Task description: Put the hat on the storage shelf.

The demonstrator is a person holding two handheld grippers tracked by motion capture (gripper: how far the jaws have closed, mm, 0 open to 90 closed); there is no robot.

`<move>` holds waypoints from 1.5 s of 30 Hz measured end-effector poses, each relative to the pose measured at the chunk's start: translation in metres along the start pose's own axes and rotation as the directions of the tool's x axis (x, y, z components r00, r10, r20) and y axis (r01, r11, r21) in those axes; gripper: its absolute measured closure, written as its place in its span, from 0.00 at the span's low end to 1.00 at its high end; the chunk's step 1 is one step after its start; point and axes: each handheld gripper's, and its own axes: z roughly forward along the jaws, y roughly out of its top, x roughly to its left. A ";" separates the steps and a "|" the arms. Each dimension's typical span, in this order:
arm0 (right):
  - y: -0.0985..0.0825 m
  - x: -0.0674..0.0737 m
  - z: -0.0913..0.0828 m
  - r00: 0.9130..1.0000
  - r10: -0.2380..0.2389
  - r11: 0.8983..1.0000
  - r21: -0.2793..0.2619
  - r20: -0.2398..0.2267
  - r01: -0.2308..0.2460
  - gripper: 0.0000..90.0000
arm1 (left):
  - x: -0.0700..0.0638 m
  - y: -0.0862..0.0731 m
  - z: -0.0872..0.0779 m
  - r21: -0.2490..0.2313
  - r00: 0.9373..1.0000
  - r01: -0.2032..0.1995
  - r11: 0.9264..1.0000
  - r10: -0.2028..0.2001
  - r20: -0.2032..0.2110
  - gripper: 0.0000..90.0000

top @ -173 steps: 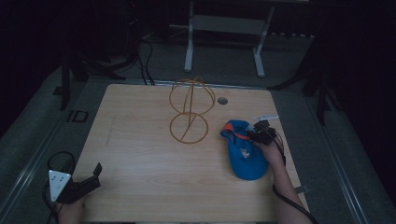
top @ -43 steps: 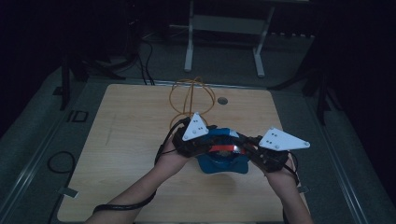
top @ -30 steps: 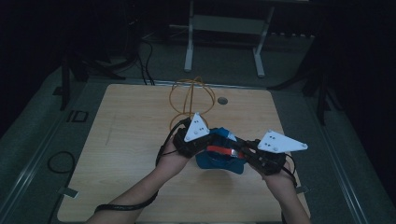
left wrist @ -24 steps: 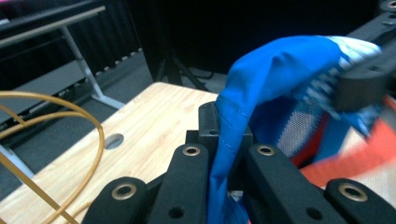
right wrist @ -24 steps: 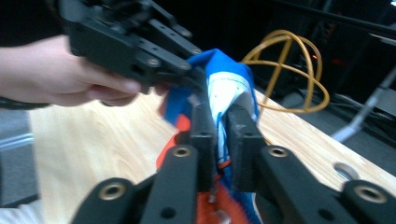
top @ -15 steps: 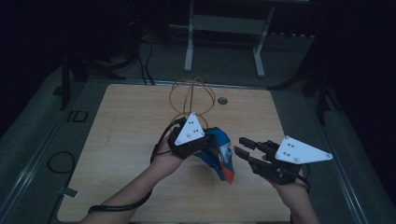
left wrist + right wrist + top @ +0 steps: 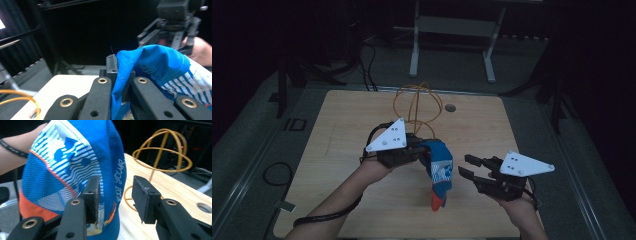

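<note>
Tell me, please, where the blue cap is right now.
In the high view the blue cap hangs from the left gripper above the table's middle, in front of the wire stand, left of the open right gripper.

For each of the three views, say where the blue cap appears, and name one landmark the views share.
High view: the blue cap hangs centre, from the left gripper.
Left gripper view: lower right, pinched between the jaws.
Right gripper view: upper left, behind the jaws.
Shared landmark: the orange wire stand.
</note>
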 end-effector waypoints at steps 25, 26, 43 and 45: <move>0.004 0.017 0.026 0.998 -0.044 0.999 -0.004 -0.044 0.044 1.00 | -0.006 -0.003 0.005 -0.028 0.995 0.018 0.999 -0.015 0.100 0.99; 0.004 0.017 0.025 0.998 -0.046 0.999 -0.010 -0.040 0.046 1.00 | -0.004 -0.003 0.004 -0.027 0.995 0.022 0.999 -0.020 0.096 0.99; 0.025 0.005 -0.001 0.999 -0.028 0.995 -0.100 0.033 0.031 1.00 | -0.008 -0.003 -0.011 0.034 0.997 -0.001 0.999 -0.001 0.071 0.77; 0.027 0.002 -0.004 0.999 -0.024 0.994 -0.107 0.039 0.028 1.00 | -0.007 -0.005 -0.015 0.038 0.998 0.006 0.999 -0.009 0.061 0.73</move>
